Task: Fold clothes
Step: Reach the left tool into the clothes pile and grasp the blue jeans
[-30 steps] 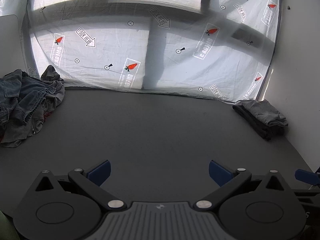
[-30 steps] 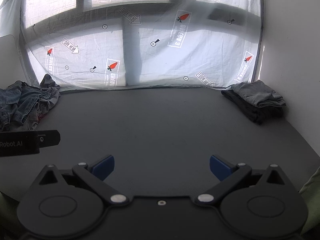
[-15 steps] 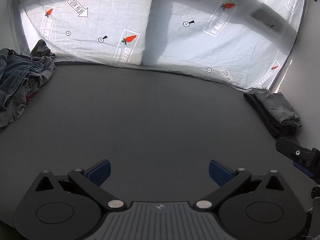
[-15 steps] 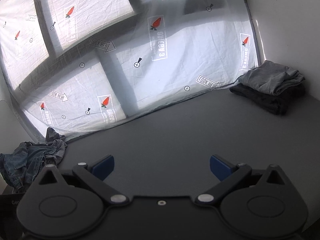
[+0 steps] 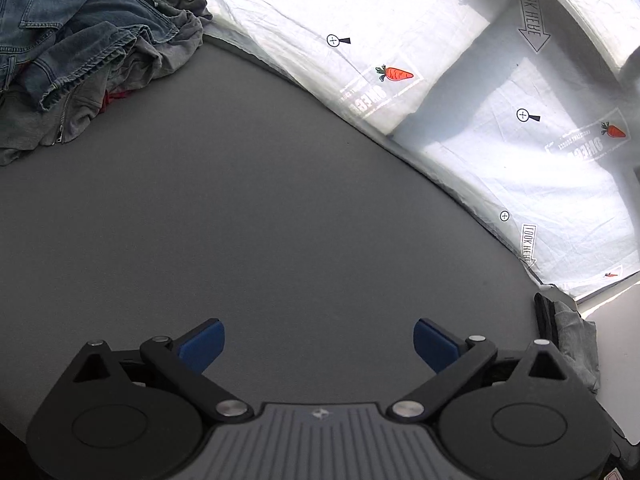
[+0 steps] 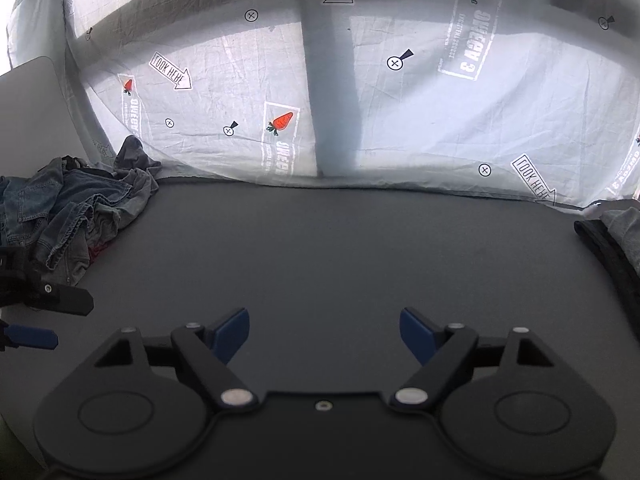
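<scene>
A crumpled heap of clothes (image 5: 76, 60), blue denim on top with grey and red pieces under it, lies at the far left of the grey table (image 5: 260, 208); the right wrist view shows the same heap of clothes (image 6: 76, 216) at mid left. A folded stack (image 6: 612, 236) of dark and grey garments rests at the right edge; that stack (image 5: 568, 340) shows at lower right in the left wrist view. My left gripper (image 5: 318, 346) is open over bare table, well short of the heap. My right gripper (image 6: 324, 334) hangs over bare table with its jaws closing and nothing between them.
A white printed sheet (image 6: 400, 100) with carrots and arrows hangs behind the table's far edge. My left gripper's fingers (image 6: 44, 300) poke in at the left edge of the right wrist view, close to the heap. A pale panel (image 6: 32, 112) stands at the far left.
Both grippers swung left toward the crumpled heap, which now looks larger and nearer. The left view rolled, tilting the table edge. The right jaws have narrowed.
</scene>
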Demonstrator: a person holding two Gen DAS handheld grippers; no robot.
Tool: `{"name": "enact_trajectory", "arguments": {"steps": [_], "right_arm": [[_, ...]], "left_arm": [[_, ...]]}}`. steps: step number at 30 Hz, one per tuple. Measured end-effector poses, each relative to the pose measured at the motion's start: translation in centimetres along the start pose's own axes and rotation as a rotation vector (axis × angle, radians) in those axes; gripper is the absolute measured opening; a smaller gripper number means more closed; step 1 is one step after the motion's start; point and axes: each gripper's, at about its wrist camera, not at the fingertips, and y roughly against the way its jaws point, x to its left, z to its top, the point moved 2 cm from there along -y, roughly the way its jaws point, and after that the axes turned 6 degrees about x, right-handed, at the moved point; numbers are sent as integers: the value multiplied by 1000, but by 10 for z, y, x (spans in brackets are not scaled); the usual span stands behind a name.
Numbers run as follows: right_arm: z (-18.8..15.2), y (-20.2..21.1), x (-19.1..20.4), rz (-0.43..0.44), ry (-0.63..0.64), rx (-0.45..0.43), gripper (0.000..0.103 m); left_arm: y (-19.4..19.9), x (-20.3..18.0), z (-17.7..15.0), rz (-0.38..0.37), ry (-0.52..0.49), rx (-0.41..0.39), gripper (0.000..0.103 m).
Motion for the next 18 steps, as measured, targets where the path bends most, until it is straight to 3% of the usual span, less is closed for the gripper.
{"name": "enact_trajectory", "arguments": {"steps": [2, 3, 6, 10, 15, 18], "right_arm": [[18, -16, 30, 1, 29, -15, 70], [30, -29, 50, 10, 19, -5, 60], [52, -70, 102, 75, -9, 65, 42], [72, -119, 174, 88, 40, 117, 26], [97, -159, 253, 113, 125, 158, 26], [101, -180, 278, 153, 174, 205, 27]], "left_arm": [[3, 38, 27, 63, 24, -70, 98], [4, 55, 43, 115, 27, -101, 98], [6, 111, 90, 283, 28, -191, 98], [15, 198, 155, 470, 49, -311, 99], [14, 274, 219, 728, 55, -403, 99], [3, 303, 247, 734, 62, -402, 99]]}}
